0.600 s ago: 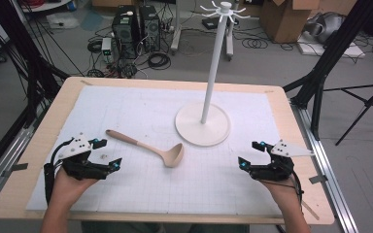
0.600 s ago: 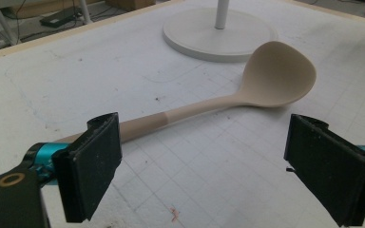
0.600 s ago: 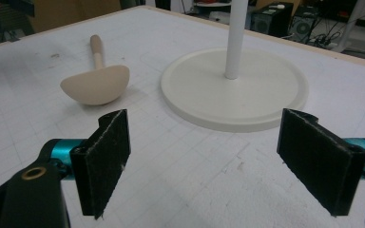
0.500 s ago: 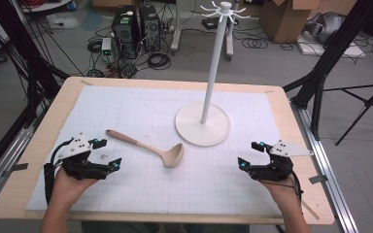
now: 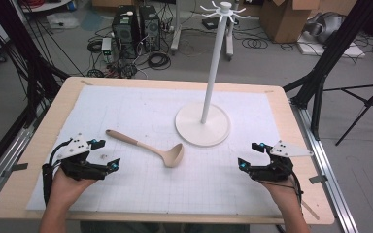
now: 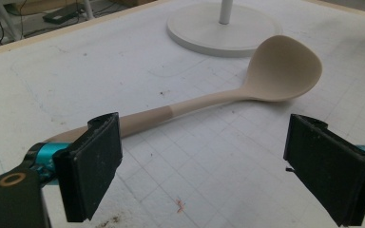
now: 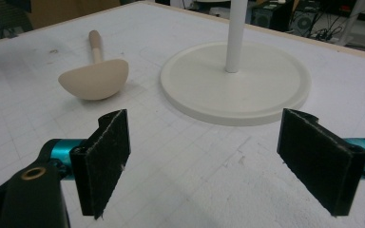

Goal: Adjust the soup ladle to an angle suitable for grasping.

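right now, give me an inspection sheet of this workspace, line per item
Surface: wooden table under a white grid mat; small dark specks on the mat near the left gripper.
Job's things: beige ladle lying flat on the mat, bowl toward the stand; white hook stand upright on its round base, hooks bare.
Clutter: nothing seen on the mat beyond these.
Grippers: left gripper and right gripper both open, holding nothing, low over the mat's near corners.
Cables: black cable at each gripper's wrist; loose cables on the floor behind.
Surroundings: computer towers, cardboard box, black frame legs.
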A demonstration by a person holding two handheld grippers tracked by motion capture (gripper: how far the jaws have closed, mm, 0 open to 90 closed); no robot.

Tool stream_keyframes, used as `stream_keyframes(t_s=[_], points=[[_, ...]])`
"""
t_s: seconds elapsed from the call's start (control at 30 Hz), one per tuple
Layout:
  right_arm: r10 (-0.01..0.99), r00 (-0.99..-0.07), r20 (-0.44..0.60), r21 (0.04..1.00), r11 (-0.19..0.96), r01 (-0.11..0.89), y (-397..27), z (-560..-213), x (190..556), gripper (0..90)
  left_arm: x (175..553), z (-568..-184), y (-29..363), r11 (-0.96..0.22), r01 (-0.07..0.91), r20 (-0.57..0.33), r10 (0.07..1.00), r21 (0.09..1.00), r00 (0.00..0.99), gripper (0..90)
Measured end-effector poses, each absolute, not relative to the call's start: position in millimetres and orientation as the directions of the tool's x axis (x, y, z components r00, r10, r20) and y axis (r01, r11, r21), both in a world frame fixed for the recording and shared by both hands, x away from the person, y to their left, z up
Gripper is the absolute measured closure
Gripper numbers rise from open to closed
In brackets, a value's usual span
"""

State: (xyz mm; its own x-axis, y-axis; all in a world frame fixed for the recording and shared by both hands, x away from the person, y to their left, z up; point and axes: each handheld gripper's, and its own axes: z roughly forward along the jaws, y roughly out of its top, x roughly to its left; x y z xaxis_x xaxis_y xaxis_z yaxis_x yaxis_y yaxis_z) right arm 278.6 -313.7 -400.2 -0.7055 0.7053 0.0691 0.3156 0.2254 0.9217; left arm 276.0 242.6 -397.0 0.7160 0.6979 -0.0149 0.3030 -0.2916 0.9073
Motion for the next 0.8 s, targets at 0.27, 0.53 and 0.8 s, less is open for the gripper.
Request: stream_keyframes(t_s=[0.27, 0.53, 0.8], points=[[0.702, -0.708, 0.072, 0.922, 0.223, 0.315, -313.8, -399.6, 278.0, 17.1, 275.4, -397.6, 241.8, -0.295, 0.306, -0.015, 0.696, 0.905, 0.718, 13.1], [0.699, -0.712, 0.070, 0.923, 0.226, 0.313, -311.7, -399.6, 278.3, 17.2, 274.6, -397.1, 243.6, -0.296, 0.307, -0.014, 0.698, 0.904, 0.716, 13.1], [0.697, -0.713, 0.080, 0.920, 0.224, 0.322, -309.8, -400.0, 279.3, 17.2, 275.5, -401.2, 246.7, -0.292, 0.321, -0.024, 0.704, 0.901, 0.710, 13.1]])
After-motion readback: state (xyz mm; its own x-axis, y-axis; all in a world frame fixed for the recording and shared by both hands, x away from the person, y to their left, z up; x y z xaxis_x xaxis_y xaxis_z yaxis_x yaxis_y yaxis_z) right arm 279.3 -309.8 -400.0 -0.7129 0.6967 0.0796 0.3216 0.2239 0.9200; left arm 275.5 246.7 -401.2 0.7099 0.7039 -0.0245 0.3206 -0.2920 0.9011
